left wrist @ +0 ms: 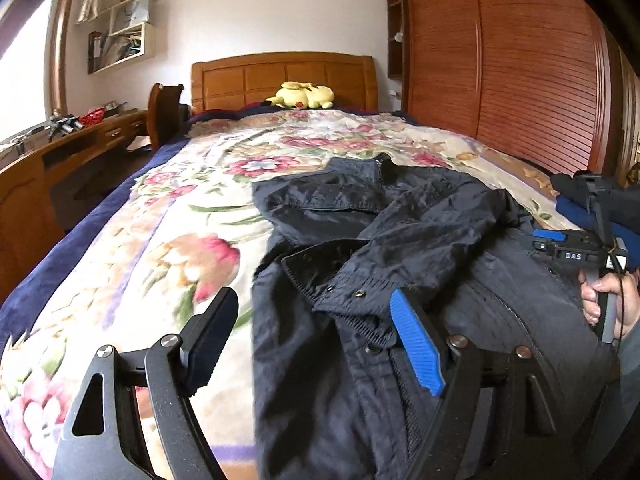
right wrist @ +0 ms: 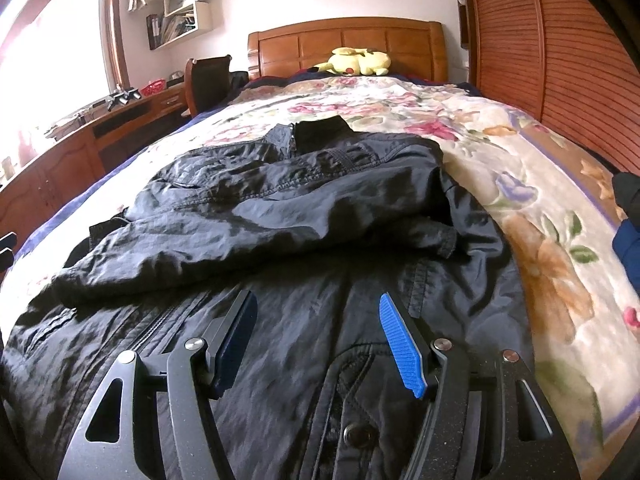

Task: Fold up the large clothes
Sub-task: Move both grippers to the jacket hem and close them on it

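Note:
A dark navy jacket (left wrist: 400, 240) lies front up on the floral bedspread (left wrist: 160, 220), collar toward the headboard, both sleeves folded across its chest. My left gripper (left wrist: 316, 336) is open and empty, over the jacket's left hem edge. My right gripper (right wrist: 316, 332) is open and empty, hovering over the jacket (right wrist: 300, 208) near its bottom hem and zipper. The right gripper also shows in the left wrist view (left wrist: 552, 240), held by a hand at the jacket's right side.
A yellow plush toy (left wrist: 302, 96) lies by the wooden headboard (left wrist: 280, 76). A slatted wooden wardrobe (left wrist: 520, 60) runs along the right. A wooden desk (left wrist: 72, 140) and chair (left wrist: 164, 112) stand left. Folded dark and blue clothes (left wrist: 580, 204) sit at the bed's right edge.

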A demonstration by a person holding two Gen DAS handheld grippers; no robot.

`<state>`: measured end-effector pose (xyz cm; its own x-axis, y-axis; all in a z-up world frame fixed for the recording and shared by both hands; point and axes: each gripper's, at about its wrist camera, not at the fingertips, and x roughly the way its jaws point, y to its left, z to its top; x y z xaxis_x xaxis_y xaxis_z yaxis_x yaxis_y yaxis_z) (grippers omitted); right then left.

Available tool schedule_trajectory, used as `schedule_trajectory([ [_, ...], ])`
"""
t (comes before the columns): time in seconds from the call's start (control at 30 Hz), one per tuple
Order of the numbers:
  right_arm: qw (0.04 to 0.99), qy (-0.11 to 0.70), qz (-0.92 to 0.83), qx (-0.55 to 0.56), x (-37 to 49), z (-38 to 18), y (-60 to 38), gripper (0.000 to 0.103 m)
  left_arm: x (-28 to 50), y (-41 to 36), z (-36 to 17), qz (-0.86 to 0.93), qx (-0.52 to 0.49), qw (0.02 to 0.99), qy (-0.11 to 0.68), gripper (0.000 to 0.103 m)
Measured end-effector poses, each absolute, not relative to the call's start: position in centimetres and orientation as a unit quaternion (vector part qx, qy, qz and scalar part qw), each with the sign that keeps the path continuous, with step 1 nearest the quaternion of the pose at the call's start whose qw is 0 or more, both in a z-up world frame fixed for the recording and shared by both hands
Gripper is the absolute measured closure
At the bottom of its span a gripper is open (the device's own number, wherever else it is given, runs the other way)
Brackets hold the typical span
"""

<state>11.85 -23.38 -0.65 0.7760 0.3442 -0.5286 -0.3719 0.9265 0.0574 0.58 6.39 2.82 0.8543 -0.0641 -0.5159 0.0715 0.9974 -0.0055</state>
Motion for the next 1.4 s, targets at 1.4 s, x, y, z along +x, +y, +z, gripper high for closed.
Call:
schedule_trajectory([
  [1.4,0.926,0.336,0.124,-0.116,-4.2,-1.1,-31.9,0.037,-10.5,9.4,-3.0,-0.059,0.006,0.944,0.324,0.044],
])
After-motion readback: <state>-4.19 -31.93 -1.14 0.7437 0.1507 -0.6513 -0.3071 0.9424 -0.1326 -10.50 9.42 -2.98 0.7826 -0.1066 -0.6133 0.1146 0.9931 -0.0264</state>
